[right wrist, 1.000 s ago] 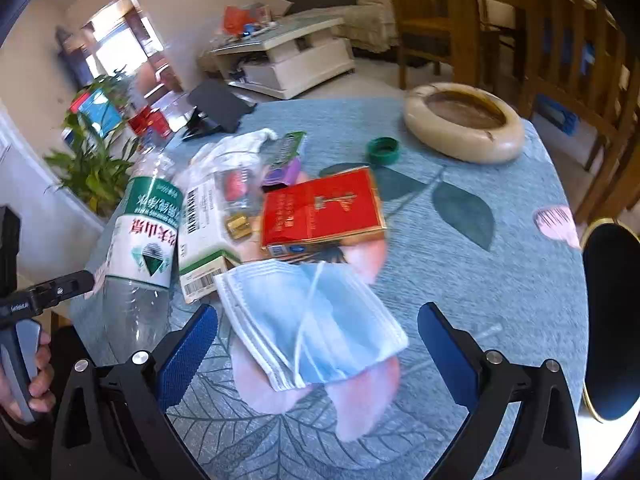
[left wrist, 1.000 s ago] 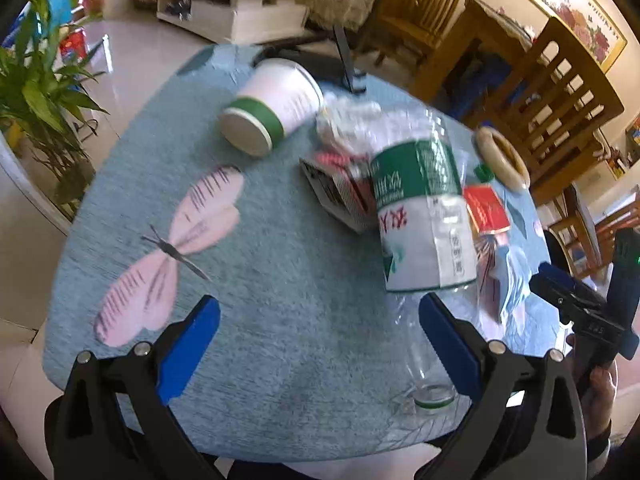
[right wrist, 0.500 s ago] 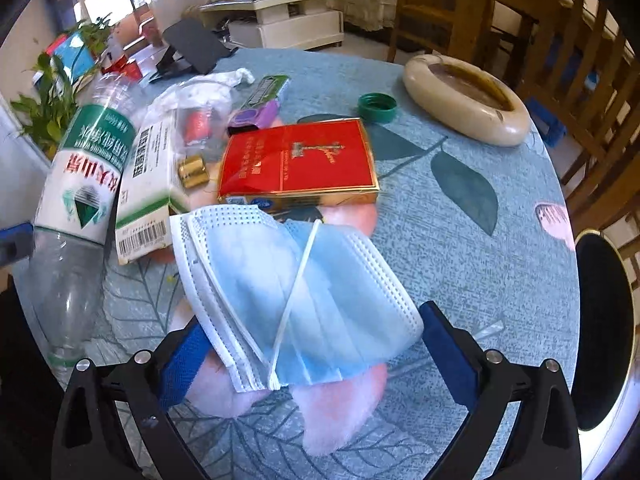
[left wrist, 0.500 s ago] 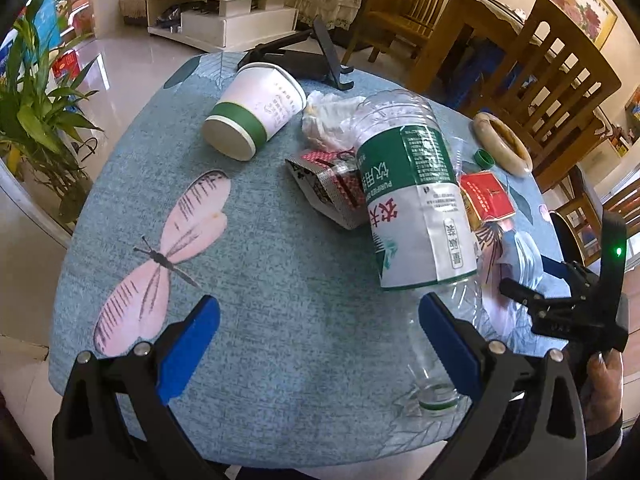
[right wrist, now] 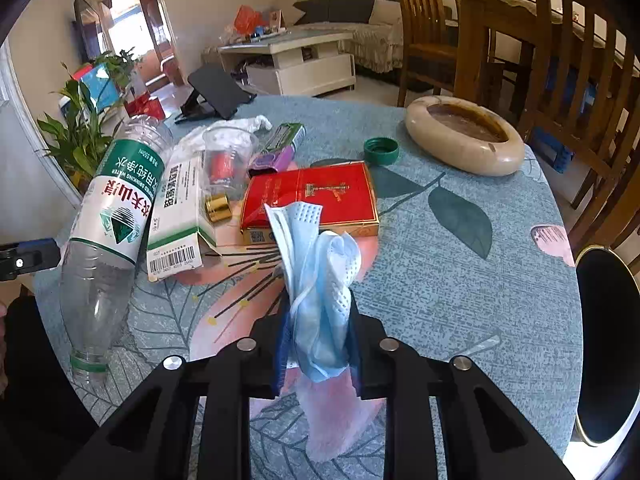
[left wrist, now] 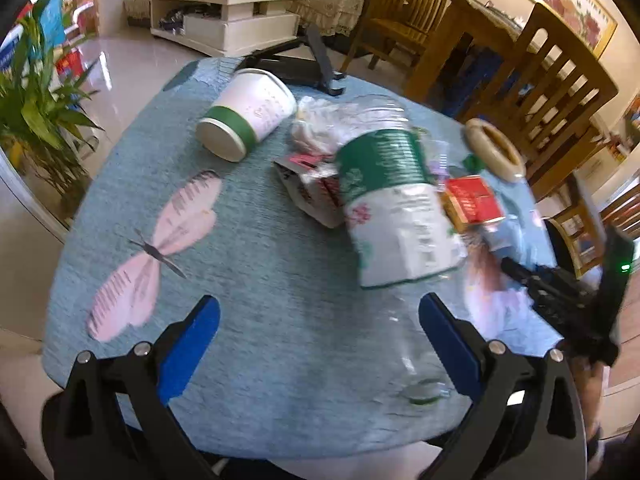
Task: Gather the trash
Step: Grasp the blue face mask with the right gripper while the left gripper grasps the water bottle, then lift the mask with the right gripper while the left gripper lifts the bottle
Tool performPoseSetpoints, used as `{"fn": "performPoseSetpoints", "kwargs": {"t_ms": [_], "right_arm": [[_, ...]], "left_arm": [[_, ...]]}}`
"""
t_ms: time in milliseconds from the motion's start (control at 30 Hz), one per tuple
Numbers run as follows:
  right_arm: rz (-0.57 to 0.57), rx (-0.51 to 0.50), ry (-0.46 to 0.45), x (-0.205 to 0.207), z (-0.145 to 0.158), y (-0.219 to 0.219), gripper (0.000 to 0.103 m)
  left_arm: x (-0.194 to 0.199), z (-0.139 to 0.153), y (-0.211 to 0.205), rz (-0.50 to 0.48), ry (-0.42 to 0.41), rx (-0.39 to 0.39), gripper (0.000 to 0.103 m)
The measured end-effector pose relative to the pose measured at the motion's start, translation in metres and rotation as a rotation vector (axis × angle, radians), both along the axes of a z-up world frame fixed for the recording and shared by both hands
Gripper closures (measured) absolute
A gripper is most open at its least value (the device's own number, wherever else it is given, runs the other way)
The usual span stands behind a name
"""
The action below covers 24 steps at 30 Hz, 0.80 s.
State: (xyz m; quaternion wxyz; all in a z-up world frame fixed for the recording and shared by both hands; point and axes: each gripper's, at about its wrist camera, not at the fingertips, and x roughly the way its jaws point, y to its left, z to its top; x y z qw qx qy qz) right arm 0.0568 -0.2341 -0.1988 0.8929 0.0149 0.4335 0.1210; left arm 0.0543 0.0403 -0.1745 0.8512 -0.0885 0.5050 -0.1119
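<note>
- Near the tabletop's (right wrist: 460, 292) front edge, the right gripper (right wrist: 318, 340) has its jaws clamped on a blue mask (right wrist: 316, 264), bunched upright between them and lifted partly off the cloth.
- By my judgement this is the first item picked; no trash looks collected yet. A dark, gold-rimmed opening (right wrist: 606, 344) just off the right edge may be the bin, though I cannot tell for sure.
- The left gripper (left wrist: 320, 340) hovers over the near-left edge, jaws wide and holding nothing, its right pad just beside the neck of the bottle (left wrist: 394, 208).
- Left to gather: the bottle lying on its side toward the left edge, a white box (right wrist: 180, 216), a red pack (right wrist: 316, 196) at the middle, a clear cup (right wrist: 228, 156), a purple-green wrapper (right wrist: 278, 150), white crumpled plastic (right wrist: 240, 125), a green cap (right wrist: 381, 150), a gold bit (right wrist: 218, 208), and a paper cup (left wrist: 248, 114) tipped over toward the far-left edge.
- A beige ashtray (right wrist: 464, 138) sits toward the far-right edge; probably not trash.
- Writing: the bottle's label reads 农夫山泉 in red, with "DRINKING WATER" in small print and a green triangle logo. The box carries a barcode and dark Chinese characters too small to read. The red pack has a gold emblem; its text is illegible.
</note>
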Motion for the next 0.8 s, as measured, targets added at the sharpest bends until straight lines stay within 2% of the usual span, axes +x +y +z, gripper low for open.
{"fn": "performPoseSetpoints", "kwargs": {"t_ms": [133,233,300,433,467,500,567,700,800], "right_arm": [[0.011,0.028,-0.035,-0.011,0.009,-0.002,0.083],[0.006,0.039,-0.079,-0.017,0.02,-0.004,0.083],[0.004,0.05,-0.089,-0.019,0.023,-0.006,0.083],[-0.004,0.059,-0.115,-0.025,0.028,-0.011,0.083],[-0.009,0.062,-0.122,-0.026,0.029,-0.012,0.083],[-0.018,0.065,-0.128,-0.027,0.03,-0.015,0.082],[-0.027,0.075,-0.132,-0.027,0.03,-0.019,0.082],[-0.024,0.078,-0.14,-0.028,0.031,-0.022,0.082],[-0.025,0.079,-0.146,-0.028,0.032,-0.023,0.082]], "left_arm": [[-0.011,0.008,-0.018,-0.046,-0.029,-0.039,0.003],[-0.016,0.007,-0.045,-0.092,-0.057,0.033,0.003],[-0.015,0.002,-0.055,-0.105,-0.057,0.051,0.003],[-0.003,-0.017,-0.067,-0.079,-0.038,0.115,0.003],[0.001,-0.025,-0.07,-0.084,-0.011,0.115,0.007],[0.004,-0.03,-0.073,-0.092,0.002,0.107,0.021],[0.009,-0.037,-0.075,-0.107,0.024,0.08,0.038],[0.012,-0.032,-0.069,-0.055,0.003,0.073,0.042],[0.008,-0.021,-0.063,-0.032,-0.048,0.088,0.042]]}}
